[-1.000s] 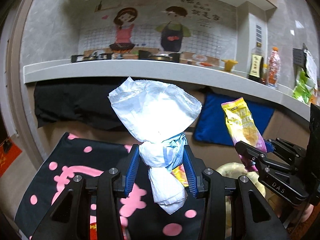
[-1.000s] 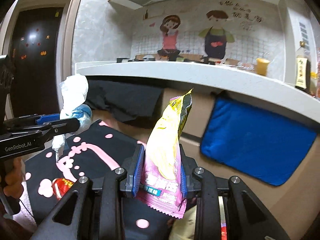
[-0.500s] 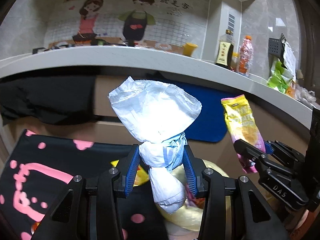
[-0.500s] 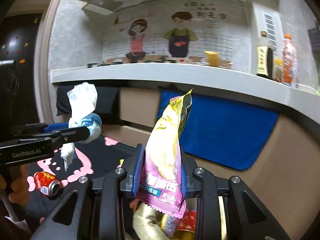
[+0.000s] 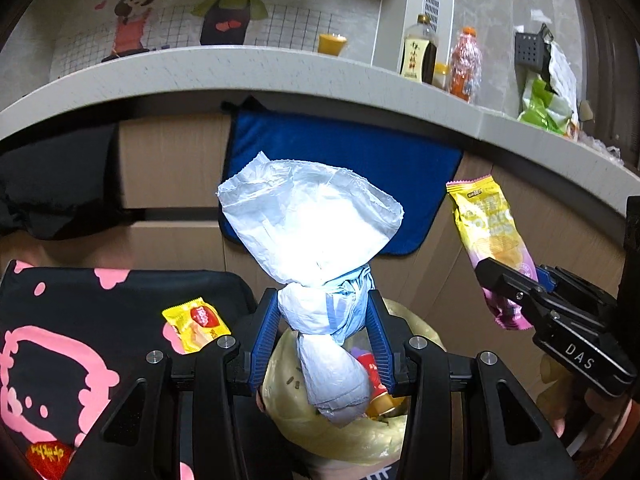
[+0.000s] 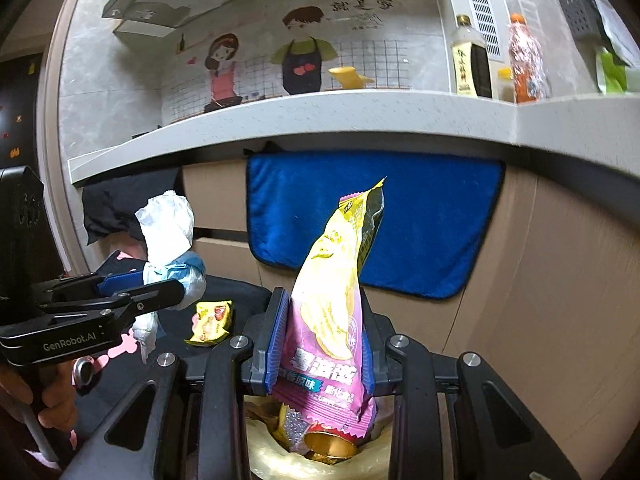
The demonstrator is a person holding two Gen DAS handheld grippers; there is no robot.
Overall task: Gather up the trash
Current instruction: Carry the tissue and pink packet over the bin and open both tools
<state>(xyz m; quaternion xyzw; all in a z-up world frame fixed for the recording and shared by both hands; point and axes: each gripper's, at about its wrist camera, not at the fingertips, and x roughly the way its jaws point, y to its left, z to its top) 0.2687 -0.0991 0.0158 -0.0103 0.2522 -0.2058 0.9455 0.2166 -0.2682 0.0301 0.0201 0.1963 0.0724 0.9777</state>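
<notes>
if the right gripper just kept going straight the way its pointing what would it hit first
Probably the blue towel hanging on the cabinet front below the counter, touched first by the tip of the snack bag that the right gripper holds; depth is unclear.

A home kitchen: stone countertop (image 5: 248,70), sauce bottle (image 5: 418,50), range hood (image 6: 152,12), cartoon cook mural (image 6: 264,60)

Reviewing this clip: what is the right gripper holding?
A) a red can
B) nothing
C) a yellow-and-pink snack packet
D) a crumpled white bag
C: the right gripper has its blue pads pressed on the yellow-and-pink snack packet, which stands upright between them over the lined bin.
</notes>
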